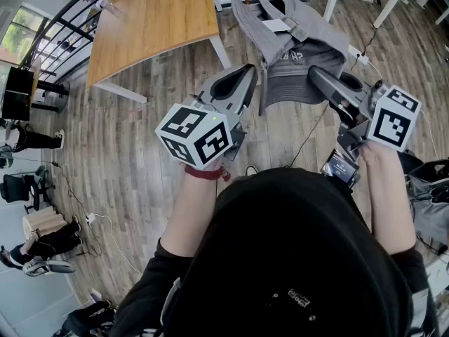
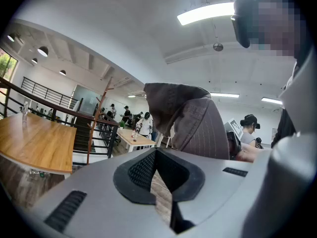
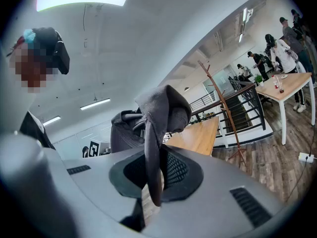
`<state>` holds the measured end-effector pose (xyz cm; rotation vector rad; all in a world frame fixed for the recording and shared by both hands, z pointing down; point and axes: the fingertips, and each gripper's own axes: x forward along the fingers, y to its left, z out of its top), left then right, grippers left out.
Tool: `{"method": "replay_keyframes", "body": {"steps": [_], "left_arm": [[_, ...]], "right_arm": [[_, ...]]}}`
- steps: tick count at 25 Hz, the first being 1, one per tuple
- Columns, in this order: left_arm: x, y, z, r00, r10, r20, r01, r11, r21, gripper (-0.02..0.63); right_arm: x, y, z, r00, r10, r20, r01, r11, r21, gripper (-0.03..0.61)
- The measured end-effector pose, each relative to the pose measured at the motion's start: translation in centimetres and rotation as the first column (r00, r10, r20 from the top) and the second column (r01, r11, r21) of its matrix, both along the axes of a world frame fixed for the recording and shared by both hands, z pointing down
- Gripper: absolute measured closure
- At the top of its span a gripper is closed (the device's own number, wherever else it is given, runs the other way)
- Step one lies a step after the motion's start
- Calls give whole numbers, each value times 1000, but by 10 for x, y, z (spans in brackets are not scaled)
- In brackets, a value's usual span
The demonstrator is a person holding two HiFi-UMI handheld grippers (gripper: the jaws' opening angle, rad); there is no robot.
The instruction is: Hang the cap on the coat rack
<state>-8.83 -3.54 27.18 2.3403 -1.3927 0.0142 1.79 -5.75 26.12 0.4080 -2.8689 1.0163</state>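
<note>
Wood-topped table (image 1: 151, 20) lies ahead of the left gripper (image 1: 250, 70), off to its left. We find that gripper's jaws closed together with nothing between them. Its tips stand just beside the grey cap (image 1: 298, 60); whether they touch it we cannot tell. The cap is ahead of both tools, clear of the floor. Its brim is clamped edge-on between the pads of the right gripper (image 1: 315, 74), jaws nearly together. The brown coat rack (image 3: 224, 106) stands well beyond the right gripper, right of the cap and apart from it.
</note>
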Motion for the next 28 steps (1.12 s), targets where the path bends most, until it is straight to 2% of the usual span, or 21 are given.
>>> {"method": "replay_keyframes", "body": {"steps": [3, 7, 13, 16, 21, 24, 28], "left_arm": [[-5, -9, -3, 1000, 3, -8, -3, 1000, 18, 618], [-3, -19, -8, 1000, 28, 1, -28, 999, 26, 618], [-5, -21, -15, 997, 48, -57, -47, 999, 14, 617], [-2, -16, -10, 997, 43, -66, -43, 999, -6, 617], [1, -7, -1, 999, 26, -36, -28, 998, -53, 617], [1, -5, -2, 999, 14, -30, -16, 997, -73, 617], [-8, -6, -14, 1000, 16, -25, -19, 995, -96, 617]], "right_arm": [[-2, -4, -2, 1000, -11, 0, 11, 999, 41, 540], [0, -3, -2, 1000, -4, 2, 4, 999, 37, 540], [-1, 0, -4, 1000, -30, 3, 30, 999, 22, 540], [-1, 3, -2, 999, -53, -5, 53, 999, 9, 540], [0, 5, 8, 997, -70, 20, 71, 996, -49, 540], [2, 5, 4, 995, -92, 27, 93, 995, -47, 540], [-2, 3, -7, 996, -77, 45, 80, 994, -76, 540]]}}
